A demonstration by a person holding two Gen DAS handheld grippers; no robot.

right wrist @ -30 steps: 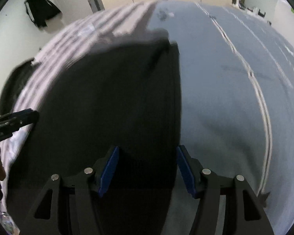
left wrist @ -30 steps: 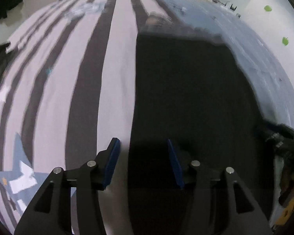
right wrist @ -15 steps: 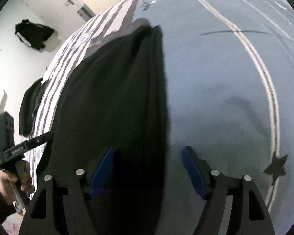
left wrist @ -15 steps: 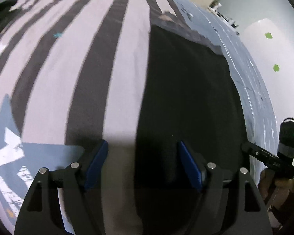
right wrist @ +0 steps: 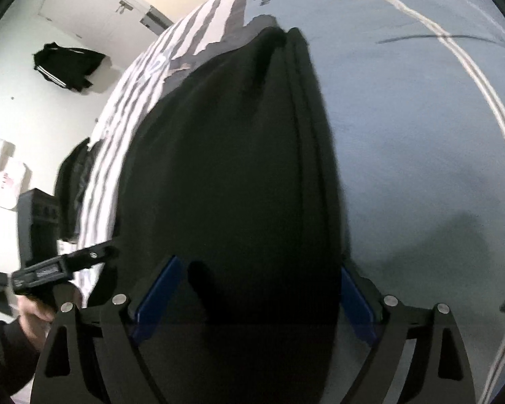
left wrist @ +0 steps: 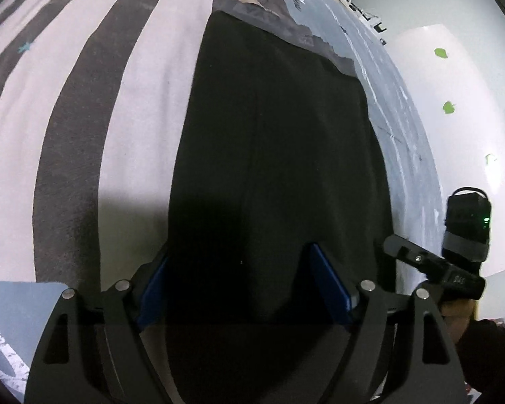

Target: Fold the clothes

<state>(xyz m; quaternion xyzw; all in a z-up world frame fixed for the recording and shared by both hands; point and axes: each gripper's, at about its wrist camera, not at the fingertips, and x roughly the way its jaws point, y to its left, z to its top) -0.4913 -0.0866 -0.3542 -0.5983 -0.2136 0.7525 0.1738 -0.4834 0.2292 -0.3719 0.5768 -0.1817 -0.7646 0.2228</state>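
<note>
Black folded garment (left wrist: 279, 155) is lying flat on a bed, stretching away from both cameras as a long dark panel. Bed cover is showing broad grey-and-white stripes (left wrist: 84, 118) on one side of the garment and plain blue-grey fabric (right wrist: 421, 141) with pale curved lines on the other. Left gripper (left wrist: 242, 289) is hovering over the near end of the garment, jaws opening, blue pads spread wide, dark cloth lying between them but not being pinched. Right gripper (right wrist: 256, 293) is doing likewise at the garment's other near corner, jaws opening, pads standing clear of the cloth, the garment's doubled edge (right wrist: 306, 141) running up just inside the right-hand pad. Each wrist view is catching the opposite gripper at its margin, held in a person's hand (right wrist: 33, 309) with a dark sleeve. Another dark garment (right wrist: 69, 65) is hanging on the white wall beyond the bed
</note>
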